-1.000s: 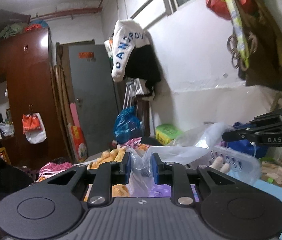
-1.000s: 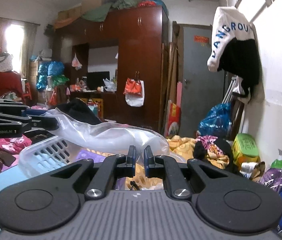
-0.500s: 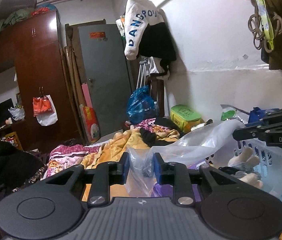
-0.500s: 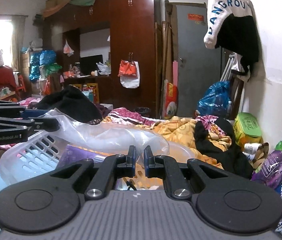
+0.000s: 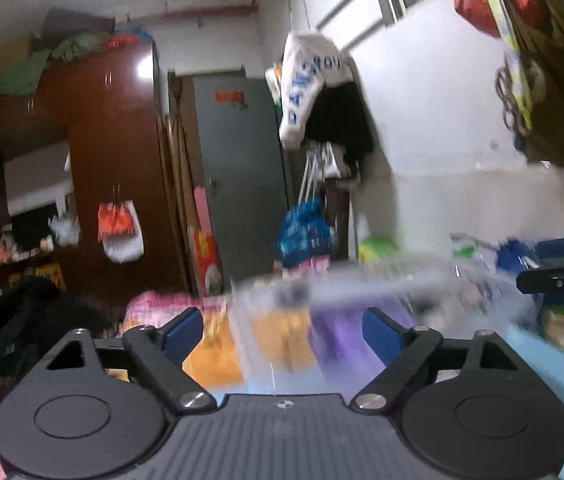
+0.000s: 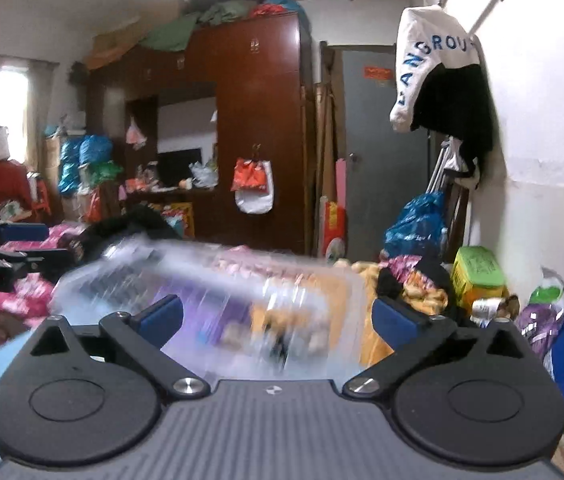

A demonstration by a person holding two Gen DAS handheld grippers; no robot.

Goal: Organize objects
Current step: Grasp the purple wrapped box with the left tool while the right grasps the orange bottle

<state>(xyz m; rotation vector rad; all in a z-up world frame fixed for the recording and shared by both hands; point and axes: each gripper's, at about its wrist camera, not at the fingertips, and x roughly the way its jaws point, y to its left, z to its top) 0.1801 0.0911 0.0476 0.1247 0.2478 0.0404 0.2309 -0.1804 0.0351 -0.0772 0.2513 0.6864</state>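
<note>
Both sets of jaws are opening right now. Left gripper (image 5: 283, 334) is spreading wide, blue pads (image 5: 184, 334) apart; blurred clear plastic bag (image 5: 345, 280) is showing between them but the pads are not pressing on it. Right gripper (image 6: 278, 318) is spreading wide too, pads (image 6: 395, 322) clear of the blurred translucent basket (image 6: 210, 292) sitting between and beyond them, bag draped over it. In the left wrist view the right gripper is showing at 3 o'clock; in the right wrist view the left gripper is at 9 o'clock. Basket contents are smeared, purple and orange only. Brown wardrobe (image 6: 258, 120) is at 12 o'clock, grey door (image 5: 238, 168) beside it, white-and-black garment (image 6: 437, 80) hanging at 1 o'clock.
</note>
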